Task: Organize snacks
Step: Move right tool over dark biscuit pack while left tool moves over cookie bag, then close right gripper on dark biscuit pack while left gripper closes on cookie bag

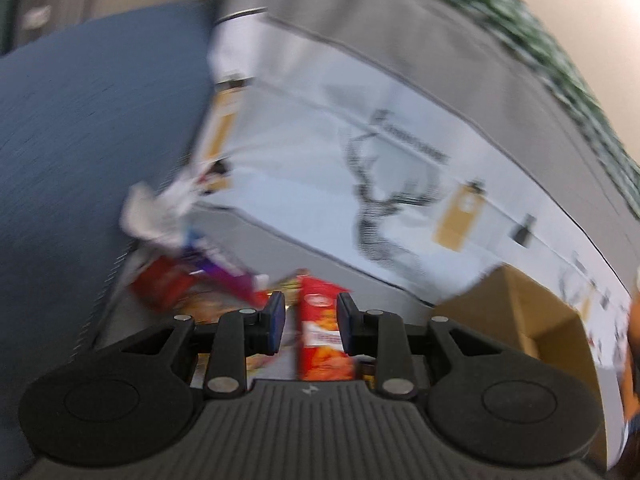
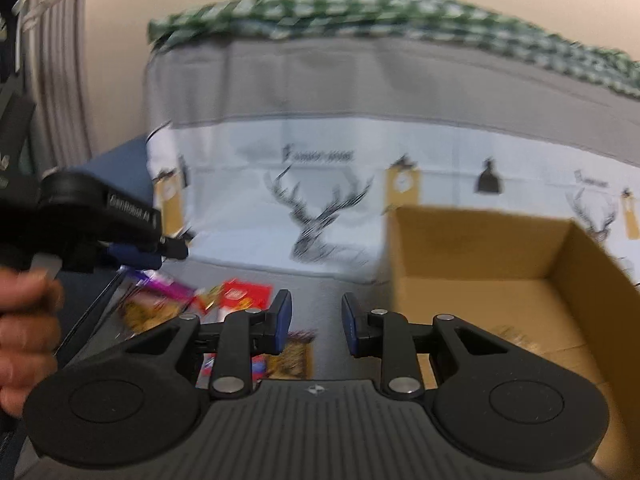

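Snacks (image 1: 208,280) in a loose, blurred heap on a grey surface just ahead of both my tools, with the pictures smeared throughout. My left tongs (image 1: 311,322) stand partly apart, the blue pads not meeting; a red-and-orange packet (image 1: 322,344) shows in the gap between them, its edge close against the right-hand pad and clear of the other, and it looks to be lying on the surface below rather than gripped, though the blur keeps me from saying whether a pad touches it. To the left of that packet lie a purple wrapper (image 1: 228,272) and a dark red pack (image 1: 160,284), with something white and crumpled (image 1: 156,212) beyond them. My right tongs (image 2: 316,320) are likewise partly apart and hold nothing, only bare grey surface showing between the pads. From that side my left hand (image 2: 24,328) is seen around the other tool's handle, its tip hanging over the heap. An open cardboard box (image 2: 480,248) stands to the right of the snacks, apart from them. Behind everything hangs a white cloth printed with a deer's head (image 2: 320,216), grey fabric above it and a green checked cover (image 2: 360,8) on top. A blue surface (image 1: 80,140) spreads out to the left.
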The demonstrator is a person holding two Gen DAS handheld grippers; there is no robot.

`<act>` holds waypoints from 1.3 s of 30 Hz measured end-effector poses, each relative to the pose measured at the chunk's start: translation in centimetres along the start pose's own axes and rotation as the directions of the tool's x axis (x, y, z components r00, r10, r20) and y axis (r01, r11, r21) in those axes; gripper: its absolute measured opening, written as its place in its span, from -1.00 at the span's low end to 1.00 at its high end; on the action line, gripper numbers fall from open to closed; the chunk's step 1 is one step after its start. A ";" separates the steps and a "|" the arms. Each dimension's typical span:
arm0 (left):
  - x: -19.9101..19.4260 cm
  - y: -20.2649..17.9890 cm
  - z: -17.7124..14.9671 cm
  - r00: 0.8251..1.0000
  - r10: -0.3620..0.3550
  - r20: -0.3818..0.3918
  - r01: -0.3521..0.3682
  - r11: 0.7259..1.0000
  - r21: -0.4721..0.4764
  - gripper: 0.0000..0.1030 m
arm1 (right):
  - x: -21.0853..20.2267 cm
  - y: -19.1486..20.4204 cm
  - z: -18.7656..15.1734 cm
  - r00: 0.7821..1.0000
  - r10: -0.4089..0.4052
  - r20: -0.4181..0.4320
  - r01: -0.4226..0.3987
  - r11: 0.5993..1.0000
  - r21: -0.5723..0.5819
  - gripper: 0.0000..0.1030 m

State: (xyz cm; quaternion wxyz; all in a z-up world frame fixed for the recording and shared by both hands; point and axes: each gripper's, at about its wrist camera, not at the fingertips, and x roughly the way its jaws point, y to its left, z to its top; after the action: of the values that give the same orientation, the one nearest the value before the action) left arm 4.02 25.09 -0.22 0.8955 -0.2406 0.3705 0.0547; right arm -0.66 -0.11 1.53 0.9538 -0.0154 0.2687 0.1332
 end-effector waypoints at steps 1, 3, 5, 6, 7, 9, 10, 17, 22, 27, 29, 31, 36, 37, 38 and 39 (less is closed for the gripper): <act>0.3 0.7 0.1 1.000 0.012 -0.016 -0.013 1.000 -0.023 -0.34 | 0.5 0.5 -0.3 1.000 0.012 -0.019 -0.012 1.000 -0.005 -0.44; 0.9 1.7 0.0 0.998 0.044 -0.049 -0.047 0.997 -0.065 -0.10 | 1.7 1.5 -0.9 0.998 0.025 -0.057 -0.026 1.000 -0.013 -0.43; 1.3 2.7 -0.2 0.995 0.067 -0.069 -0.075 0.991 -0.114 0.17 | 2.9 2.2 -1.4 0.995 0.033 -0.091 -0.034 0.999 -0.019 -0.37; 1.4 3.0 -0.2 0.994 0.079 -0.074 -0.089 0.986 -0.142 0.24 | 3.6 2.4 -1.6 0.993 0.037 -0.110 -0.039 0.999 -0.023 -0.27; 1.5 3.5 -0.2 0.993 0.092 -0.080 -0.105 0.979 -0.176 0.40 | 4.2 2.6 -1.9 0.991 0.032 -0.128 -0.035 0.999 -0.023 -0.15; 1.6 4.1 -0.2 0.991 0.098 -0.087 -0.116 0.967 -0.229 0.47 | 5.5 2.8 -2.2 0.988 0.013 -0.157 -0.018 0.999 -0.029 0.07; 1.7 4.3 -0.3 0.991 0.098 -0.089 -0.117 0.960 -0.253 0.50 | 6.2 2.8 -2.6 0.986 0.002 -0.169 -0.009 0.999 -0.039 0.18; 4.1 5.6 -1.0 0.987 0.059 -0.149 -0.109 0.928 -0.357 0.55 | 9.8 2.6 -4.5 0.955 -0.029 -0.295 0.023 0.999 -0.024 0.38; 5.4 6.1 -1.4 0.984 0.067 -0.164 -0.127 0.910 -0.394 0.58 | 10.8 2.8 -5.2 0.941 -0.040 -0.337 0.032 0.999 -0.031 0.38; 5.9 6.4 -1.9 0.985 0.048 -0.167 -0.113 0.906 -0.408 0.58 | 10.9 2.6 -5.9 0.931 -0.032 -0.363 0.028 0.999 -0.016 0.31; 5.9 6.6 -2.0 0.985 0.045 -0.165 -0.110 0.906 -0.408 0.53 | 10.8 2.5 -5.8 0.934 -0.023 -0.357 0.019 1.000 -0.016 -0.12; 5.8 6.7 -2.0 0.986 0.047 -0.163 -0.109 0.911 -0.399 0.42 | 10.6 2.3 -5.7 0.935 -0.022 -0.353 0.020 1.000 -0.009 -0.20; 5.6 6.2 -1.9 0.985 0.062 -0.163 -0.114 0.938 -0.328 0.17 | 10.0 2.1 -5.3 0.934 0.002 -0.356 0.008 1.000 0.028 -0.20; 5.5 6.0 -1.8 0.984 0.061 -0.166 -0.111 0.944 -0.311 0.13 | 9.7 2.1 -5.2 0.935 0.011 -0.354 0.001 0.999 0.033 -0.21; 5.4 5.8 -1.8 0.984 0.055 -0.171 -0.105 0.948 -0.299 0.09 | 9.4 2.1 -5.0 0.936 0.016 -0.353 -0.004 0.999 0.034 -0.21; 5.2 5.7 -1.8 0.983 0.043 -0.177 -0.094 0.953 -0.288 0.09 | 9.1 2.2 -4.9 0.936 0.024 -0.352 -0.012 0.999 0.036 -0.21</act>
State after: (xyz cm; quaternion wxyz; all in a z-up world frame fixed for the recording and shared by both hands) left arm 5.05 28.80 -7.11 0.8124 -0.3624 0.4408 0.1202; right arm 3.71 3.70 -7.25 0.8891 -0.0208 0.4376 0.1326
